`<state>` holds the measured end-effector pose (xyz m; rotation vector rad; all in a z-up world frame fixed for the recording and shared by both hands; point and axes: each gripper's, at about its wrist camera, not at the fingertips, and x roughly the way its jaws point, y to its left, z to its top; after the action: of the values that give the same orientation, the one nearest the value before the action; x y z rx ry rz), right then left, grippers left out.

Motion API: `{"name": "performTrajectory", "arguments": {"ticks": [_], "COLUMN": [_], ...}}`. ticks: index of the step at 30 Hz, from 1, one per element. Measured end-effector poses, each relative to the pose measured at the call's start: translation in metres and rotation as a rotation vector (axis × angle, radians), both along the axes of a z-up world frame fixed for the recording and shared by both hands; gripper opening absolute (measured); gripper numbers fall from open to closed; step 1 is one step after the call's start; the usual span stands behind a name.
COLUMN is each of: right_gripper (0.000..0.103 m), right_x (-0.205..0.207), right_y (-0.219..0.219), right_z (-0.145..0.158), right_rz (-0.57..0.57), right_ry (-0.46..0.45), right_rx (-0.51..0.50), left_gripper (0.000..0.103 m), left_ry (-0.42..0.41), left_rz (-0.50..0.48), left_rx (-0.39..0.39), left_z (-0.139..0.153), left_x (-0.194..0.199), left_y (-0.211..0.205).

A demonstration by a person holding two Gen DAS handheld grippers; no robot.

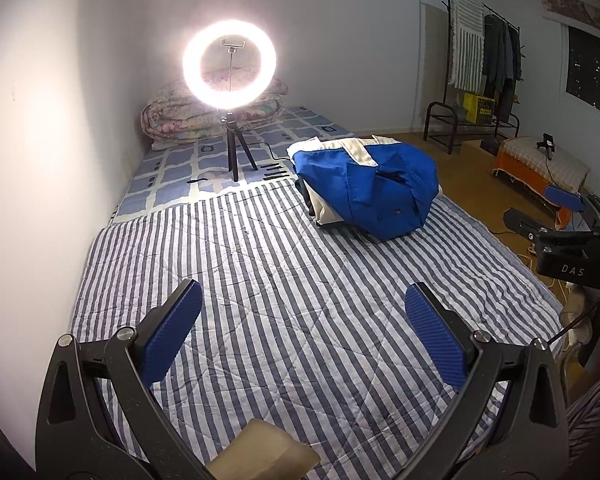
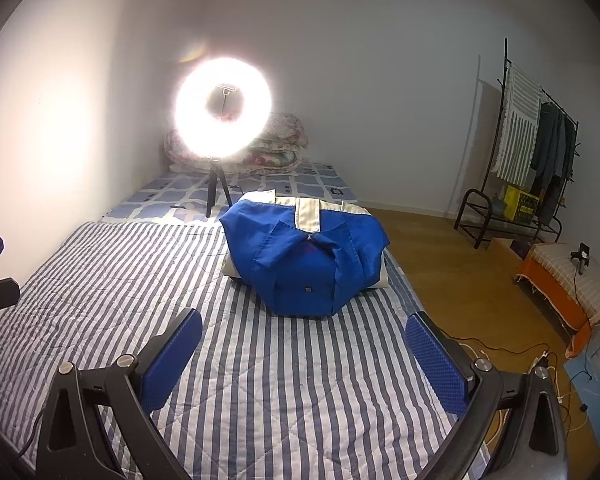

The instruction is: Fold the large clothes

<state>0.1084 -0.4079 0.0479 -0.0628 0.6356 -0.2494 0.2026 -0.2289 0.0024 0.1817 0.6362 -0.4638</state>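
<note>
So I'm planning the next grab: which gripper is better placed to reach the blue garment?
Probably the right gripper. Its view has the blue garment dead ahead and close beyond its open fingers. From the left gripper, also open and empty, the garment lies farther off, up to the right.

Matt blue cloth jacket (image 2: 306, 258); quilted striped cloth bedcover (image 2: 260, 380); wood floor (image 2: 452, 280).

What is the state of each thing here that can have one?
Blue and cream fabric garment: folded into a bundle, lying on the striped quilt.
Round ring light on a black tripod: switched on.
Left tongs: open, empty.
Right tongs: open, empty.
</note>
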Motion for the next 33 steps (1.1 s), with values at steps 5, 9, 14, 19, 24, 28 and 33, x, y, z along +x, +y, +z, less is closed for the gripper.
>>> {"name": "performTrajectory", "arguments": {"ticks": [5, 9, 14, 19, 24, 28, 33], "right_gripper": [0.103, 0.103, 0.103, 0.103, 0.103, 0.103, 0.103], "right_x": [-0.0004, -0.0002, 0.0003, 0.0006, 0.0006, 0.0, -0.0009], "right_y": [0.0026, 0.0041, 0.0025, 0.0019, 0.0036, 0.0049, 0.0054], "right_z": [-0.0015, -0.0011, -0.0008, -0.001, -0.0023, -0.003, -0.0031], "right_rz": [0.009, 0.017, 0.017, 0.018, 0.018, 0.021, 0.018], "right_ry": [0.004, 0.005, 0.004, 0.006, 0.013, 0.017, 0.019], "right_rx": [-0.01, -0.021, -0.018, -0.018, -0.024, -0.028, -0.032], "left_gripper": [0.103, 0.103, 0.103, 0.103, 0.103, 0.103, 0.103], "left_ry": [-0.004, -0.013, -0.018, -0.014, -0.022, -0.022, -0.026], "left_rz": [-0.004, -0.005, -0.01, -0.013, -0.011, -0.011, -0.01], "left_rx": [0.002, 0.004, 0.003, 0.006, 0.012, 0.012, 0.014], "left_z": [0.0001, 0.0024, 0.0042, 0.0042, 0.0046, 0.0044, 0.0041], "left_x": [-0.0003, -0.0007, -0.0002, 0.0001, -0.0004, -0.0016, -0.0034], "left_y": [-0.0014, -0.0024, -0.0029, -0.003, -0.003, -0.0028, -0.0022]}}
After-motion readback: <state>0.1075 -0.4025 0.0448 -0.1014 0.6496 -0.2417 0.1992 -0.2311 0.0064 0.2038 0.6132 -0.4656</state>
